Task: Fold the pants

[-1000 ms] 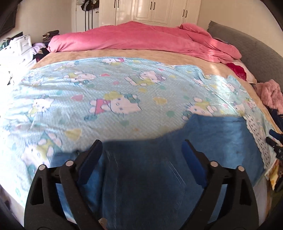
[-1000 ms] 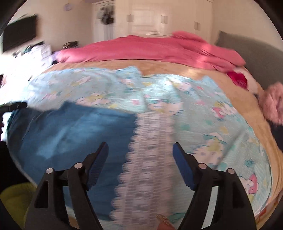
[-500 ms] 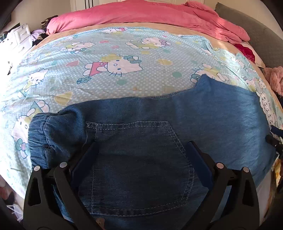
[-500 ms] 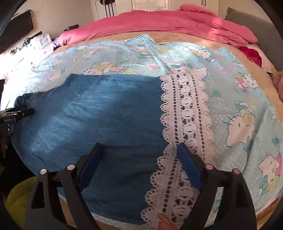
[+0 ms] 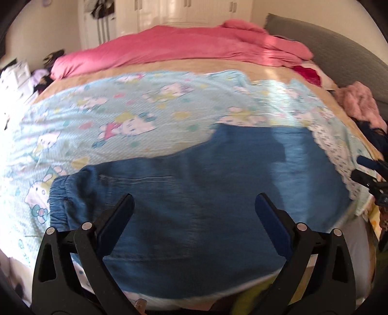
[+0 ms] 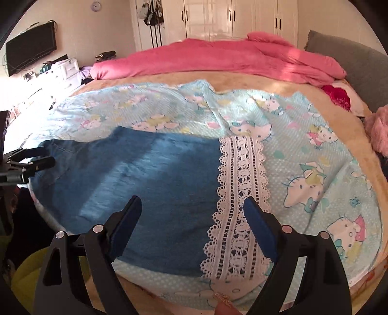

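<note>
Pants blurred, near edge behind both tools, left and right, wide apart, empty.

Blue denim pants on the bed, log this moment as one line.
item: blue denim pants, flat on cartoon-cat sheet | left tongs: open, empty | right tongs: open, empty | fold: not started

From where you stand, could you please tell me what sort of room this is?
Most likely a bedroom in a home: a wide bed with a pink quilt heaped at its far side, white wardrobe doors behind it, and a television on the wall.
</note>
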Tool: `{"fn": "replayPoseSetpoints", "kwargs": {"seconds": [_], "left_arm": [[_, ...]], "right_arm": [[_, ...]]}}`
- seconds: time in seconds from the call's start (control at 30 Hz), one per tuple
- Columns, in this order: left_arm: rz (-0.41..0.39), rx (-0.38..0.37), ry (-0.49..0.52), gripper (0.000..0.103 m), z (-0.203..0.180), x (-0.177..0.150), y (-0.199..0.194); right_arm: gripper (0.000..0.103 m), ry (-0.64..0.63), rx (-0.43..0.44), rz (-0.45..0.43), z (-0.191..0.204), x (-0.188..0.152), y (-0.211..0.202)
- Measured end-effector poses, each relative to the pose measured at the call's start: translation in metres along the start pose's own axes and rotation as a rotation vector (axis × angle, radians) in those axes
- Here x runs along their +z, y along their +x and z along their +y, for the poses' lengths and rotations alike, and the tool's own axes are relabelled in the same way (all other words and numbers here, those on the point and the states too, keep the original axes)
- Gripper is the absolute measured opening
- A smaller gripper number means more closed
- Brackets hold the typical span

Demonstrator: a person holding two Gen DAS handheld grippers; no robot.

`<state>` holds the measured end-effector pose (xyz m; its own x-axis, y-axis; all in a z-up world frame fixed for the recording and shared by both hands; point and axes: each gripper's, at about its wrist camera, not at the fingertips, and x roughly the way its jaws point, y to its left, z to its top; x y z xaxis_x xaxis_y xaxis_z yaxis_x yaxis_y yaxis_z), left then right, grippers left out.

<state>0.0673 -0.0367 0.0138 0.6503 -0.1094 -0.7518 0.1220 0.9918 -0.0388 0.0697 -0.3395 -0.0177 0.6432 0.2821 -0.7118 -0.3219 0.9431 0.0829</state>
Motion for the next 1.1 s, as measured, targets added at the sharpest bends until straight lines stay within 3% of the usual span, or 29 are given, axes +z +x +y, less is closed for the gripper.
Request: {"fn": "replayPoseSetpoints", "kwargs": {"seconds": [0.33, 0.57, 0.67, 0.77, 0.97, 1.1], "left_arm": [[-0.006, -0.085, 0.098, 0.094, -0.059, -0.018, -0.013], [0.130, -0.050, 0.122, 0.094, -0.062, -0.039, 0.025], [0.214, -0.020, 0.107, 0.093, -0.053, -0.051, 0.050], [0.212, -0.027, 0.109, 0.094, -0.052, -0.050, 0.050], [0.187, -0.071, 0.092, 0.094, -0.052, -0.046, 0.040], [0.115, -0.107, 0.125, 0.094, -0.061, -0.035, 0.017]], "right_arm": [[0.088, -0.052, 0.043, -0.006, 0.027, -0.008, -0.017], [0.088, -0.036, 0.067, 0.086, 0.031, -0.028, 0.003], [0.088, -0.002, 0.036, 0.152, 0.024, -0.036, 0.017], [0.088, 0.062, 0.028, 0.217, 0.010, -0.045, 0.032], [0.088, 0.083, 0.087, 0.140, 0.011, -0.039, 0.013], [0.088, 0.098, 0.079, 0.052, 0.002, -0.030, -0.012]]}}
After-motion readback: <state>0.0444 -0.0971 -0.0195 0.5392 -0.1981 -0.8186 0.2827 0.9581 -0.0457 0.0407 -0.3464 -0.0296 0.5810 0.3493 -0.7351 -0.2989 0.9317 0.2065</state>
